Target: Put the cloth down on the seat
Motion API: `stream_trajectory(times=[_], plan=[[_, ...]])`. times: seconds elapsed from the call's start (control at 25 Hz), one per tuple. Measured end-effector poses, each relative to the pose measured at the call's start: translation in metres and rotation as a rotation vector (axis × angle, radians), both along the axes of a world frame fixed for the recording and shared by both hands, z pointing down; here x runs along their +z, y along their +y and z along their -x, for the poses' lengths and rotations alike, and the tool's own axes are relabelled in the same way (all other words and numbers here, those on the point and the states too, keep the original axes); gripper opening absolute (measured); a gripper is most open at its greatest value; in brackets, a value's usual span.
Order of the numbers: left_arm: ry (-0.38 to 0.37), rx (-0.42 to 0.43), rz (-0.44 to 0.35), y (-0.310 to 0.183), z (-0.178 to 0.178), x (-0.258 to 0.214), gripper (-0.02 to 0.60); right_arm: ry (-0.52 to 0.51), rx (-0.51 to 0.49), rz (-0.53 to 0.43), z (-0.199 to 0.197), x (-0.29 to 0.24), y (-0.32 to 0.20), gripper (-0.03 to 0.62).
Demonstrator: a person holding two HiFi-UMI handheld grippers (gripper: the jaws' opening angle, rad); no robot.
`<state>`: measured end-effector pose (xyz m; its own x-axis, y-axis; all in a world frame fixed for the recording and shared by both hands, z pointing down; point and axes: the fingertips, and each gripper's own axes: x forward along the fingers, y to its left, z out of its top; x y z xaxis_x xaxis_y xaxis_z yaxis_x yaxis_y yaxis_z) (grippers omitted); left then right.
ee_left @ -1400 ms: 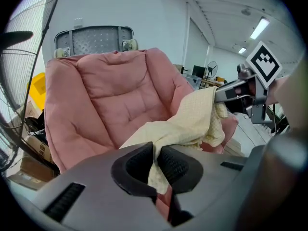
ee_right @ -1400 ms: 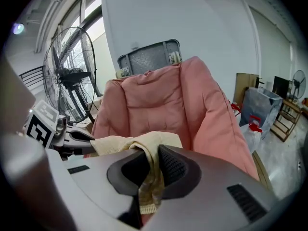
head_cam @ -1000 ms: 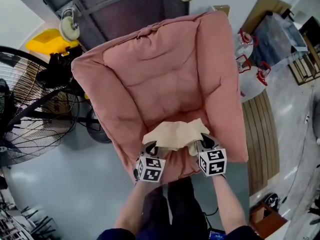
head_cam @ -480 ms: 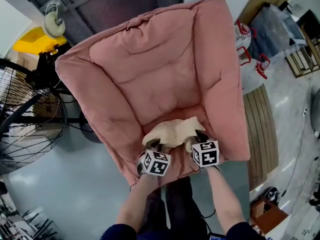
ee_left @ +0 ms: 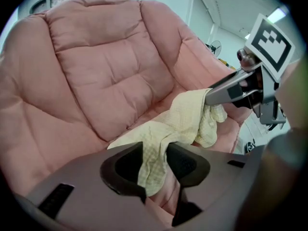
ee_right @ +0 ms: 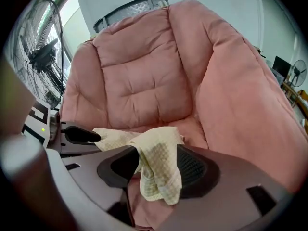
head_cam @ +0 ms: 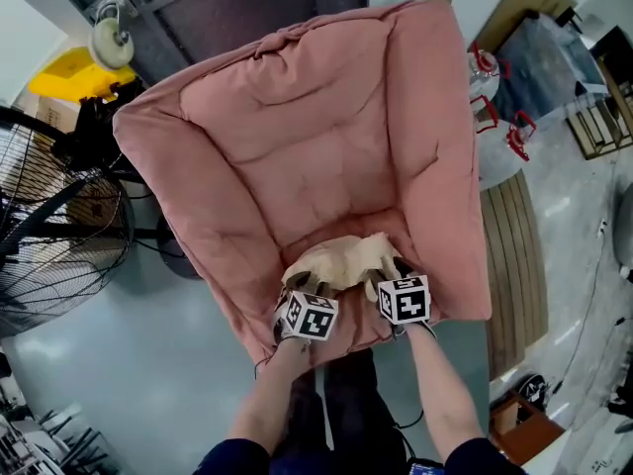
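A pale yellow checked cloth (head_cam: 341,261) lies bunched at the front of the pink padded chair's seat (head_cam: 336,216). My left gripper (head_cam: 295,290) is at its left end and its jaws are opening. The cloth's (ee_left: 185,119) corner still hangs loose between the left gripper's (ee_left: 154,166) pads. My right gripper (head_cam: 389,275) is at the right end, jaws opening wide. The other corner (ee_right: 156,170) is draped slack between the right gripper's (ee_right: 153,171) pads, with a gap beside it. Each gripper view shows the other gripper's finger beside the cloth.
The pink chair (head_cam: 316,127) has high padded sides around the seat. A large black floor fan (head_cam: 49,236) stands to the left, with a yellow object (head_cam: 69,72) behind it. Red-and-white containers (head_cam: 495,117) and wooden slats (head_cam: 514,265) are to the right on the grey floor.
The cloth has sunk and bunched up on the seat. Both grippers have come a little lower and closer together, and their jaws have let go of the cloth's corners.
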<state>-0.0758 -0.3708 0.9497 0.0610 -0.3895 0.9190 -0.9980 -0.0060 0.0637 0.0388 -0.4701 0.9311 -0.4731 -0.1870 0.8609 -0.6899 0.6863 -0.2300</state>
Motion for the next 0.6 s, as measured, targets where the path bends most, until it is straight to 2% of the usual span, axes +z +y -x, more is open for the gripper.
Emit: stream_trajectory(times=[0.08, 0.16, 0.32, 0.6], plan=[[0.041, -0.029, 0.009, 0.004, -0.001, -0.009, 0.238, -0.004, -0.008, 0.002, -0.003, -0.011, 0.003, 0.222], [0.089, -0.035, 0.014, 0.007, -0.005, -0.022, 0.299, -0.009, -0.017, 0.004, -0.005, -0.027, 0.008, 0.222], [0.126, -0.021, -0.04, 0.009, -0.01, -0.061, 0.313, -0.06, -0.023, -0.008, -0.002, -0.069, 0.019, 0.222], [0.119, -0.076, -0.206, 0.013, -0.002, -0.172, 0.313, -0.171, 0.005, -0.124, 0.005, -0.175, 0.027, 0.221]])
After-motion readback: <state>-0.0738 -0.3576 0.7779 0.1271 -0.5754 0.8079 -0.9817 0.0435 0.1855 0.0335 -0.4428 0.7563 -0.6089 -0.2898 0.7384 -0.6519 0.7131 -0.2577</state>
